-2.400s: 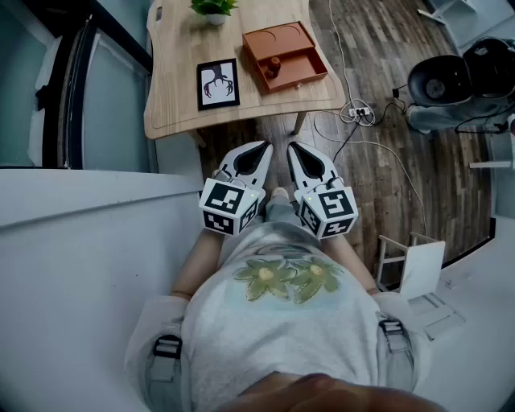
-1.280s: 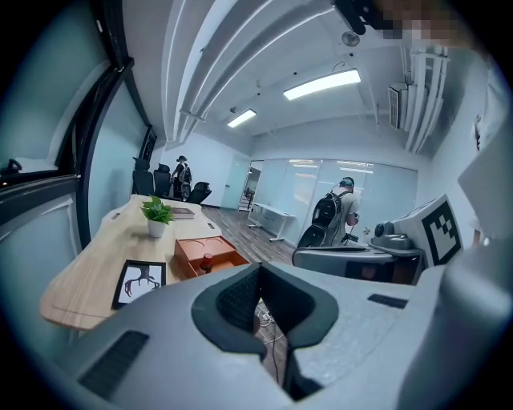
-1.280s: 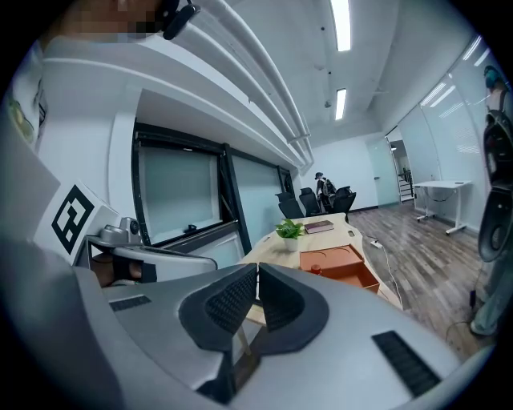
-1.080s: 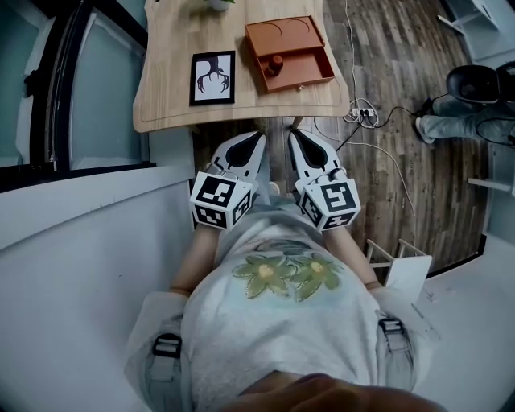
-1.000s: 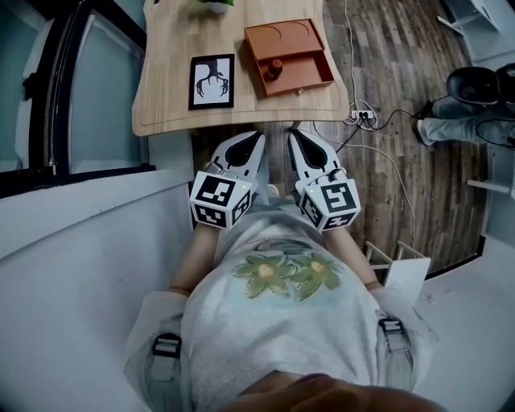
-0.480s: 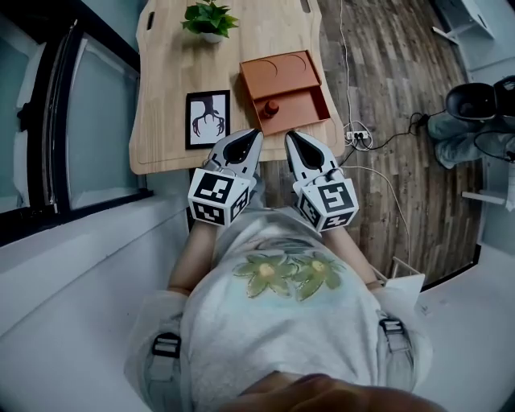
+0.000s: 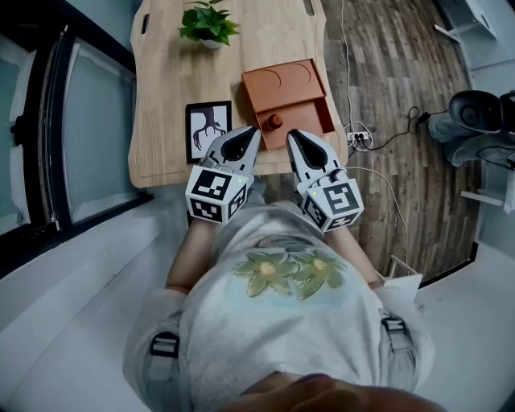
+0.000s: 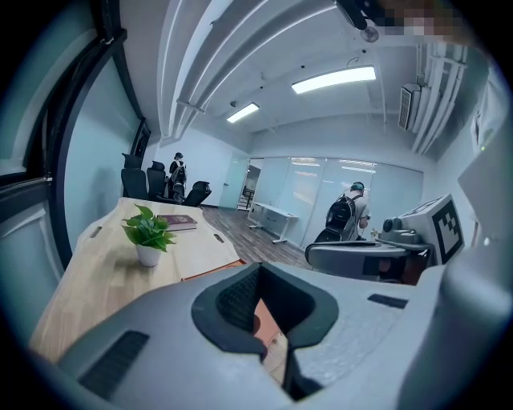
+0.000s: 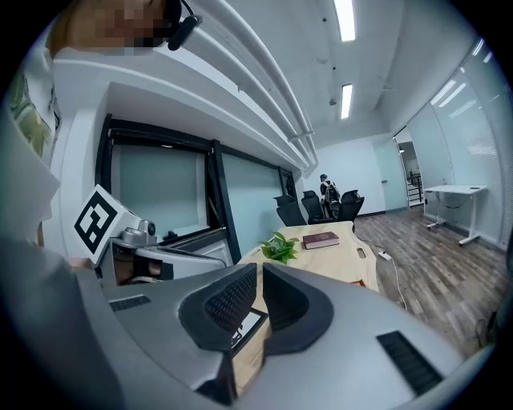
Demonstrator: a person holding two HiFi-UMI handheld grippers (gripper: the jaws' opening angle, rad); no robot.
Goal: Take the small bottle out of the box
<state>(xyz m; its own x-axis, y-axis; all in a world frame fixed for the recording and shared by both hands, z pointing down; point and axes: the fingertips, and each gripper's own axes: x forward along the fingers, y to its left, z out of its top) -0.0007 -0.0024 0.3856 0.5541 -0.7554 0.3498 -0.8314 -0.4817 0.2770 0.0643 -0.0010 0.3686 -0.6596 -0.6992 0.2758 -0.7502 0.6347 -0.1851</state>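
— Both grippers are farther forward than a second ago. The left gripper [image 7: 254, 133] and the right gripper [image 7: 293, 134] now reach over the near edge of the tabletop [image 7: 165, 96]; back then their tips stopped just short of it.
— And the jaws?
— Closed together on each, with nothing between them. Each gripper's own view shows its dark pads [image 9: 228, 304] brought together.
— Where is the small bottle [image 7: 274, 121]?
— Upright in the box [image 7: 283, 84], in its near compartment, close to the left wall. The box sits by the tabletop's right edge, towards the near right corner. The bottle is just ahead of the two gripper tips and touches neither.
— Anything else on the wood?
— A framed picture [image 7: 208, 129] just left of the box, partly covered by the left gripper. A potted plant [image 7: 208, 22] stands farther along, and a dark red book [image 9: 321, 239] lies beyond it.
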